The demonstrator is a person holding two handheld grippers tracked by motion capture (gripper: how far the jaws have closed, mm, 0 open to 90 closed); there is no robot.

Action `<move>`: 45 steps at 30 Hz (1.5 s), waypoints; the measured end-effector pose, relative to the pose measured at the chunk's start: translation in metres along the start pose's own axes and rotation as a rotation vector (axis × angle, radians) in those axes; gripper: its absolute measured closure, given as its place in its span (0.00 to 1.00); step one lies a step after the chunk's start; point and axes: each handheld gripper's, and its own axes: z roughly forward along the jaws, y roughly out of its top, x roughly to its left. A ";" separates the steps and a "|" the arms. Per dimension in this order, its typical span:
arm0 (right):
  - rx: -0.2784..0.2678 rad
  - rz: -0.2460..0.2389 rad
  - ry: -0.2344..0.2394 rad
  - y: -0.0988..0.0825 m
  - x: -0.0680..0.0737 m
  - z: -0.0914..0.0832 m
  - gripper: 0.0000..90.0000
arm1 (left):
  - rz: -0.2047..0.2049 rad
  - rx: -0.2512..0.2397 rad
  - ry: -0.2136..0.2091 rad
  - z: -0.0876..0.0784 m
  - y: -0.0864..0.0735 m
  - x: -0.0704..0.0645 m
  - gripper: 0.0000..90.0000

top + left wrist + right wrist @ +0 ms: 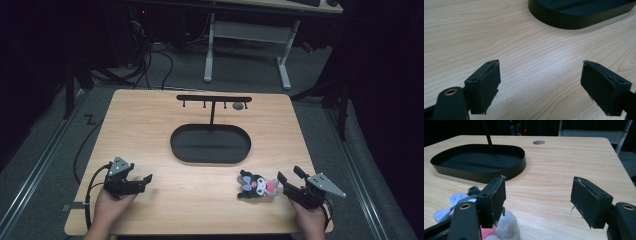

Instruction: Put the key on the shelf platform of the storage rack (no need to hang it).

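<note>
Nothing started, by the look of it. Plush toy (257, 185) lies on the table (150, 130), on the near-right side of the black tray (210, 144), ungripped. Right tool (291, 181) just beside the plush, jaws wide, empty. Left tool (142, 181) near-left of the tray, wide, empty. Hook rack (214, 99) behind the tray is bare.

No readable text, label, brand, number or sign appears on anything in these views

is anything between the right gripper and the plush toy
Nothing visible. The right gripper, jaws open, sits right beside the plush toy on bare table; the black tray lies farther back.
</note>
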 end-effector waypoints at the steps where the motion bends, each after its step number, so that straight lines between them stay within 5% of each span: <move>1: 0.000 0.004 -0.001 0.000 0.000 -0.001 0.31 | -0.003 0.000 -0.004 0.000 0.000 0.000 0.18; 21: -0.003 -0.004 -0.004 0.000 -0.005 -0.001 0.32 | 0.031 -0.023 0.013 -0.001 0.002 -0.008 0.18; 31: 0.024 0.021 -0.027 0.004 -0.008 0.003 0.32 | 0.051 0.016 -0.030 -0.001 0.002 -0.009 0.17; 38: 0.083 -0.010 -0.019 0.015 0.005 0.009 0.32 | 0.049 -0.016 -0.050 -0.010 0.000 -0.002 0.17; 45: 0.220 -0.105 0.025 0.024 0.023 0.008 0.30 | 0.062 -0.011 -0.063 -0.014 0.000 -0.003 0.18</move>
